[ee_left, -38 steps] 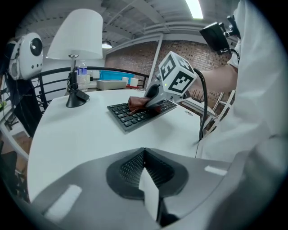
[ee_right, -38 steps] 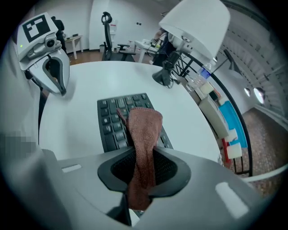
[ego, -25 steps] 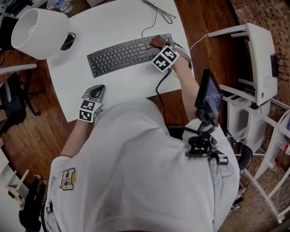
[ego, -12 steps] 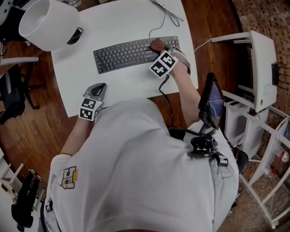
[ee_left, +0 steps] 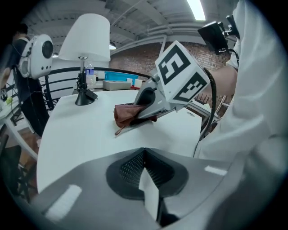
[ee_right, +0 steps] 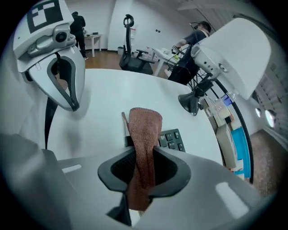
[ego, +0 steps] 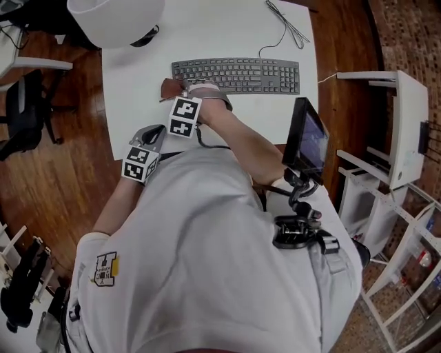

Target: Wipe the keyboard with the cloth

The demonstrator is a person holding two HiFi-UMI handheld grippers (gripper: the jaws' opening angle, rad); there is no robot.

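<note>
Right gripper (ee_right: 143,167) is clamped on the cloth (ee_right: 145,128). Its jaws are kept part-way apart by the folded fabric between them. Left gripper (ee_left: 144,167) is seen with jaws brought together and nothing between them. It is held at the near left edge of the surface (ego: 138,76), well apart from the keyboard (ego: 236,74).

Change: a second ago the right gripper was set on the keyboard's right end. It is now found at the left end, with the arm crossed in front of the body. One full pass along the keys, right to left, is judged done. The cloth is now placed at the keyboard's left edge, partly over bare surface. Whether it still touches the last keys cannot quite be told from the head view. A return pass or a stop is judged likely next.

Cloth look: rust-brown with a terry-like pile, folded into a narrow strip. It is pushed out past the jaw tips, with a short tail left hanging behind them.

Keyboard: black, full-size, corded, laid flat on the far half of the surface. A white lamp (ego: 114,17) is stood beyond its left end.
</note>
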